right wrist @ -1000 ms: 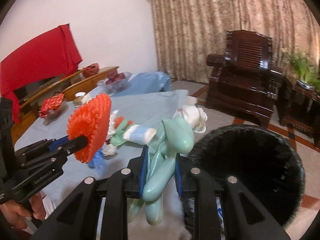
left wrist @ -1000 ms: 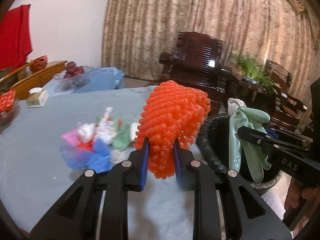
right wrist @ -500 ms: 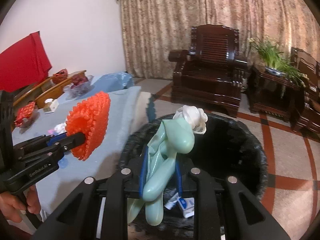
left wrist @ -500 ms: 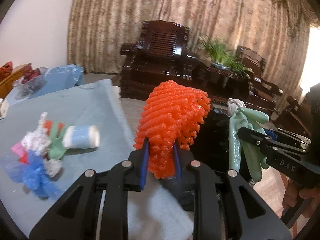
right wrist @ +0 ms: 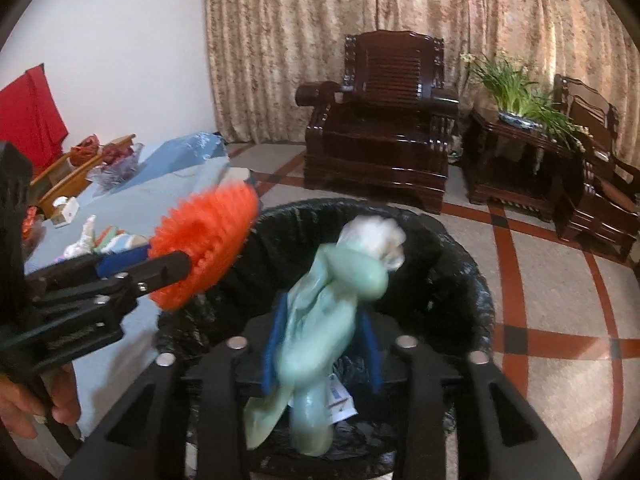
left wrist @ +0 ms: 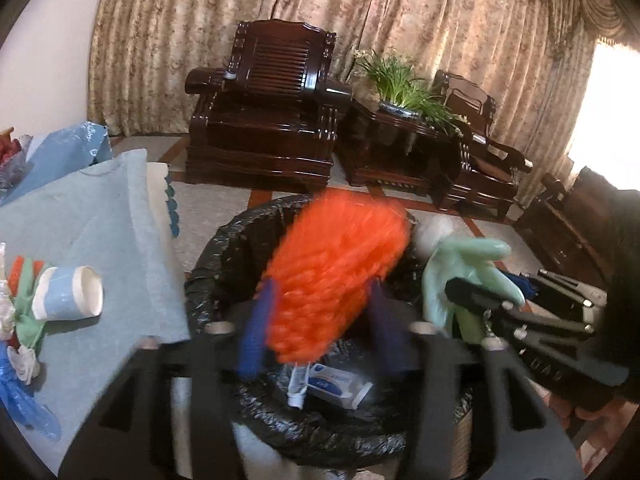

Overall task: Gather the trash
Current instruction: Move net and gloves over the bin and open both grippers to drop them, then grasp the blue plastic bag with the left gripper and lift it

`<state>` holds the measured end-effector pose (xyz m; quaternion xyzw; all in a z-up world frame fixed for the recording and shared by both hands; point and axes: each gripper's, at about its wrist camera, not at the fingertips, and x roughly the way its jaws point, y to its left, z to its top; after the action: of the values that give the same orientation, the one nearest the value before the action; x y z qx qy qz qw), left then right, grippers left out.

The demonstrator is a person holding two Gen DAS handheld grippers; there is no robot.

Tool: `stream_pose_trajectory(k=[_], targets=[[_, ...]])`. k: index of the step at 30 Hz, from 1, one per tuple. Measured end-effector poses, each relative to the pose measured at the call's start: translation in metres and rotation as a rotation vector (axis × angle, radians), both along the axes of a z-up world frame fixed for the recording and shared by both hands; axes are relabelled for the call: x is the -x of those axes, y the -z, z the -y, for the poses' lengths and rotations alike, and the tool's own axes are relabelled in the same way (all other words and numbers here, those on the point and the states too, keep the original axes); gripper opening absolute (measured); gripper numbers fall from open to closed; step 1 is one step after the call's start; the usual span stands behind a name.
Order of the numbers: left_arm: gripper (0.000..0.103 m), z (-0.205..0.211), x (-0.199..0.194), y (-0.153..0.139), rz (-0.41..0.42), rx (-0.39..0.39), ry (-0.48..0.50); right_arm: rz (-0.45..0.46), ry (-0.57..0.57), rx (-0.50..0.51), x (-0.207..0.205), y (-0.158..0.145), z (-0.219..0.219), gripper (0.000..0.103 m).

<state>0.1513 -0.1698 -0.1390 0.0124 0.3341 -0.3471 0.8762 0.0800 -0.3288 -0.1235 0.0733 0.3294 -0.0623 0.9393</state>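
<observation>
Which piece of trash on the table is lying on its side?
The blue and white paper cup on the blue tablecloth. It lies tipped over with its open mouth facing the bin; the other bits beside it are just crumpled wrappers.

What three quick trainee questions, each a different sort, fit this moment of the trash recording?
1. True or false: the orange spiky foam net is over the black-lined round trash bin.
2. The right tool has what between its fingers? A) paper cup B) pale green rubber glove C) tissue box
3. Fill in: the blue-and-white paper cup lies on its ___ on the blue tablecloth.

Key: 1 true; 2 B; 3 side.
</observation>
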Motion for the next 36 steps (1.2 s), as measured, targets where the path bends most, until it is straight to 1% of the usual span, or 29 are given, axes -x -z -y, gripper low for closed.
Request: stream_pose_trajectory(k=[1, 2, 3, 6, 7, 8, 9, 12, 17, 20, 23, 27, 29, 32, 36], targets=[[0.064, -0.001, 0.000, 0.000, -0.001, 0.005, -0.001, 0.001, 0.003, 0.004, 0.001, 0.001, 0.001, 0.043], [0.068, -0.004, -0.001, 0.000, -0.003, 0.011, -0.003, 0.000, 0.008, 0.011, 0.003, 0.002, 0.002, 0.054], [0.071, -0.006, -0.001, 0.001, -0.008, 0.012, -0.008, 0.000, 0.017, 0.022, 0.005, 0.002, 0.003, 0.059], [0.076, -0.019, -0.003, 0.000, -0.014, 0.017, -0.033, 0.007, 0.042, 0.039, 0.007, 0.001, 0.003, 0.078], [0.077, -0.026, -0.003, -0.001, -0.009, 0.015, -0.047, 0.011, 0.049, 0.042, 0.008, 0.001, 0.003, 0.089], [0.081, -0.032, -0.002, -0.002, -0.001, 0.013, -0.060, 0.022, 0.063, 0.050, 0.010, 0.000, 0.002, 0.096], [0.084, -0.040, -0.002, -0.004, 0.011, 0.010, -0.074, 0.034, 0.073, 0.056, 0.011, -0.003, 0.000, 0.098], [0.090, -0.064, 0.000, -0.011, 0.053, -0.012, -0.123, 0.047, 0.058, 0.048, 0.010, -0.008, -0.009, 0.097], [0.091, -0.111, 0.007, -0.022, 0.085, -0.022, -0.219, 0.081, 0.006, 0.020, 0.004, -0.014, -0.035, 0.097], [0.091, -0.141, 0.016, -0.028, 0.123, -0.035, -0.293, 0.099, -0.045, 0.002, -0.003, -0.018, -0.059, 0.097], [0.092, -0.172, 0.025, -0.029, 0.151, -0.060, -0.377, 0.119, -0.098, -0.013, -0.011, -0.020, -0.085, 0.097], [0.091, -0.204, 0.033, -0.029, 0.180, -0.102, -0.455, 0.134, -0.170, -0.026, -0.021, -0.020, -0.119, 0.097], [0.091, -0.217, 0.035, -0.027, 0.184, -0.119, -0.485, 0.140, -0.200, -0.030, -0.024, -0.018, -0.133, 0.097], [0.091, -0.239, 0.034, -0.020, 0.159, -0.123, -0.536, 0.142, -0.232, -0.037, -0.031, -0.015, -0.150, 0.097], [0.091, -0.251, 0.028, -0.009, 0.135, -0.135, -0.574, 0.137, -0.249, -0.045, -0.041, -0.008, -0.166, 0.097]])
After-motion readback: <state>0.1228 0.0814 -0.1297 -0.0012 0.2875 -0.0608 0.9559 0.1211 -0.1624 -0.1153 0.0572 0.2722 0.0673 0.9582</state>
